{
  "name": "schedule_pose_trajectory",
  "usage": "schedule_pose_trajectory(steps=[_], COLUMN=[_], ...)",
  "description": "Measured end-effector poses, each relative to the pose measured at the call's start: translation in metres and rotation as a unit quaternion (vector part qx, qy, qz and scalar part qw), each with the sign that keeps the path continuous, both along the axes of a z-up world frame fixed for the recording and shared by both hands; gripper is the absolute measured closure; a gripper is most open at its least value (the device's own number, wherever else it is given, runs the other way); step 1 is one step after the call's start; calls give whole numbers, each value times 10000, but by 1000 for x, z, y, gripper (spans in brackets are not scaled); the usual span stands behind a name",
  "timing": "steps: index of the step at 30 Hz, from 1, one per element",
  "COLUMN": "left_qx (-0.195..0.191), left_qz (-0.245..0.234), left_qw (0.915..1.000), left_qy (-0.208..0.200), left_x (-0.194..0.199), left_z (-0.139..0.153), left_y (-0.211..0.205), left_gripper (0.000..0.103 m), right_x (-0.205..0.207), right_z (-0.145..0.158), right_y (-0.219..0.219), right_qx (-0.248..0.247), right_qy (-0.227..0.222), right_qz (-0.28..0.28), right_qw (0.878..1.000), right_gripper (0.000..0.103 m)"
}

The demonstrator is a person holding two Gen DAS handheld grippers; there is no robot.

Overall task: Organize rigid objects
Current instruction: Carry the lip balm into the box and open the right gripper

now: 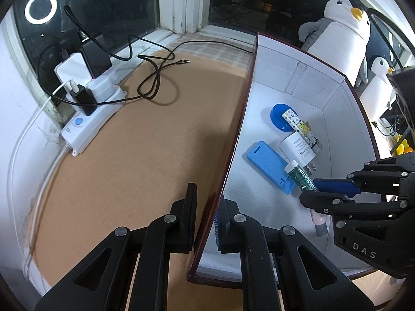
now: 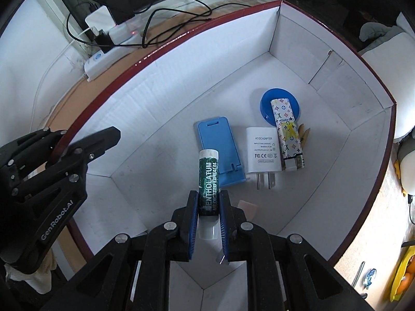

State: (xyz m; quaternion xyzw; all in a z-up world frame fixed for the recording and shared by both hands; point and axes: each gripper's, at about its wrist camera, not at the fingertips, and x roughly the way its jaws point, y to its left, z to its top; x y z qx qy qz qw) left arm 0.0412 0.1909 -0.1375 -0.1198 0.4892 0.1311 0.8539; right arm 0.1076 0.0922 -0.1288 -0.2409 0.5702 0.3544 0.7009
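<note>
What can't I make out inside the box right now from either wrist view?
- Pale pink piece on the white box floor: right wrist view, mostly behind the right gripper finger.
- Green lip balm tube, lower end: covered by that gripper's pads.
- Small tan wooden item: largely hidden beneath the patterned lighter.

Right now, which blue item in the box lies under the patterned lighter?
The round blue lid: the patterned lighter rests across it. The flat blue rectangular stand lies apart, beside the white charger.
</note>
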Motion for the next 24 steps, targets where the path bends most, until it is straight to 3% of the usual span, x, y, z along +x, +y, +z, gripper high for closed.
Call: schedule_pose_trajectory(steps=[11,14,24], left_qx=[-15,4,51], left_qz=[12,1,2], left_qw=[10000,10000,9999], left_qy=[2,16,108], left_x=[0,-1,-4], left_z=[0,0,2], left_y=[0,1,-2], left_gripper=[92,92,92], right_x=[-3,-2,-9], right_z=[-9,-4,42], right_y=[10,9,-30], right_qx=[-162,-18,820], right_qy=[31,-24,-190], right_qz=[119,73,-274], right_qw=[9998,10000,9961], right_gripper=[86,72,71])
